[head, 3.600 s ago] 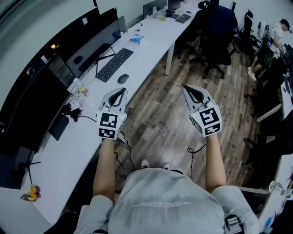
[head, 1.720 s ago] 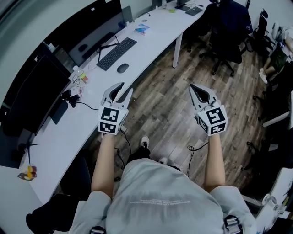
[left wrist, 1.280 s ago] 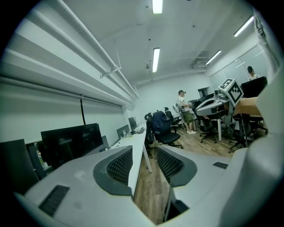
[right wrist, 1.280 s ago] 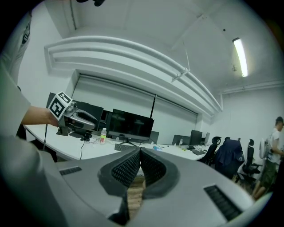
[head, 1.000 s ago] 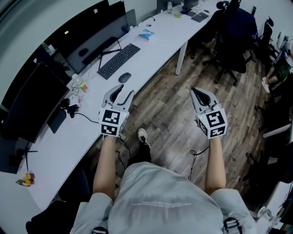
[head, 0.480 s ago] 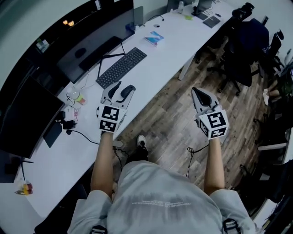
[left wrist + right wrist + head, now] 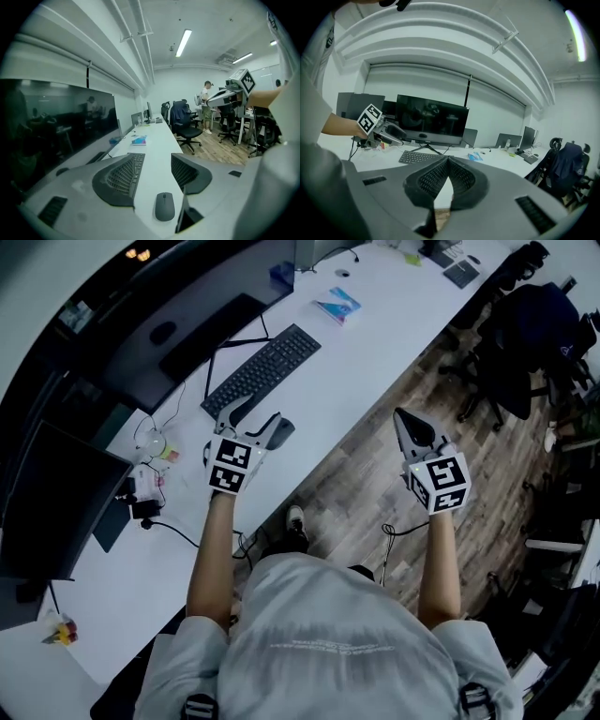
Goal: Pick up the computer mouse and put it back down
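The computer mouse (image 7: pixel 164 206) lies flat on the white worktop (image 7: pixel 375 324), low in the middle of the left gripper view, near the keyboard (image 7: pixel 265 369). It is not picked up yet, so I think the whole job is left to do. The left claw (image 7: pixel 255 414) reaches over it, tipped a bit down. Its jaws have just been opening and stand apart, with the mouse between them, untouched. The right claw (image 7: pixel 405 423) hangs over the floor, jaws together, empty.
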`<action>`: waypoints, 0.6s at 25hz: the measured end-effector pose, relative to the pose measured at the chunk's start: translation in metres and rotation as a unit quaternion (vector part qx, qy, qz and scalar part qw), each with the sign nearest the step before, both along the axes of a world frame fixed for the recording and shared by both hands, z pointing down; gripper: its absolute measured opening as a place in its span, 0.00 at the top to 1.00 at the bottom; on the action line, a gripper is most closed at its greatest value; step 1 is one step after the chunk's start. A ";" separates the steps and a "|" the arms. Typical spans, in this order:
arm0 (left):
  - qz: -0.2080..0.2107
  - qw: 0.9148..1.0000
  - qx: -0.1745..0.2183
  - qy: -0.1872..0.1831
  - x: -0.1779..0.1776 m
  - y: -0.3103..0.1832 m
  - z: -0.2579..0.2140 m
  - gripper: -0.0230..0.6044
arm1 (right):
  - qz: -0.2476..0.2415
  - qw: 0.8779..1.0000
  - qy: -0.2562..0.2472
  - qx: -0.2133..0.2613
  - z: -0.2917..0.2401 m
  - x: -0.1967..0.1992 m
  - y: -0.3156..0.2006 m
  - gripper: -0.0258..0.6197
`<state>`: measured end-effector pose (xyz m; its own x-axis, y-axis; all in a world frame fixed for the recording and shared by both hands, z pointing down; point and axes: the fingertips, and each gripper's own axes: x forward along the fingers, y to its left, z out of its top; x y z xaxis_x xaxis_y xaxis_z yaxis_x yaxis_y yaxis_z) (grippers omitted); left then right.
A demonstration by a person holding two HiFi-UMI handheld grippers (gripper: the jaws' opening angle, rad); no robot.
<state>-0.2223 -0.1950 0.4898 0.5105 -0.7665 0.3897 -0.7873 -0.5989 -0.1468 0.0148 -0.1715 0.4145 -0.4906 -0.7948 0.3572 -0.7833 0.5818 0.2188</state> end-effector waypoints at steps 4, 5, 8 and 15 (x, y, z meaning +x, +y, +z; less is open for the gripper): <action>0.012 0.999 -0.037 0.000 -0.004 -0.013 0.031 0.56 | 0.003 1.000 -0.012 -0.022 0.015 -0.012 -0.020 0.96; 0.015 0.999 -0.046 -0.001 -0.004 -0.016 0.039 0.55 | 0.003 1.000 -0.013 -0.028 0.019 -0.014 -0.024 0.96; 0.021 0.997 -0.076 0.001 -0.002 -0.022 0.061 0.55 | -0.003 0.999 -0.010 -0.046 0.034 -0.021 -0.037 0.96; 0.034 0.988 -0.151 -0.017 0.011 -0.025 0.122 0.52 | -0.041 0.996 -0.003 -0.084 0.068 -0.038 -0.063 0.96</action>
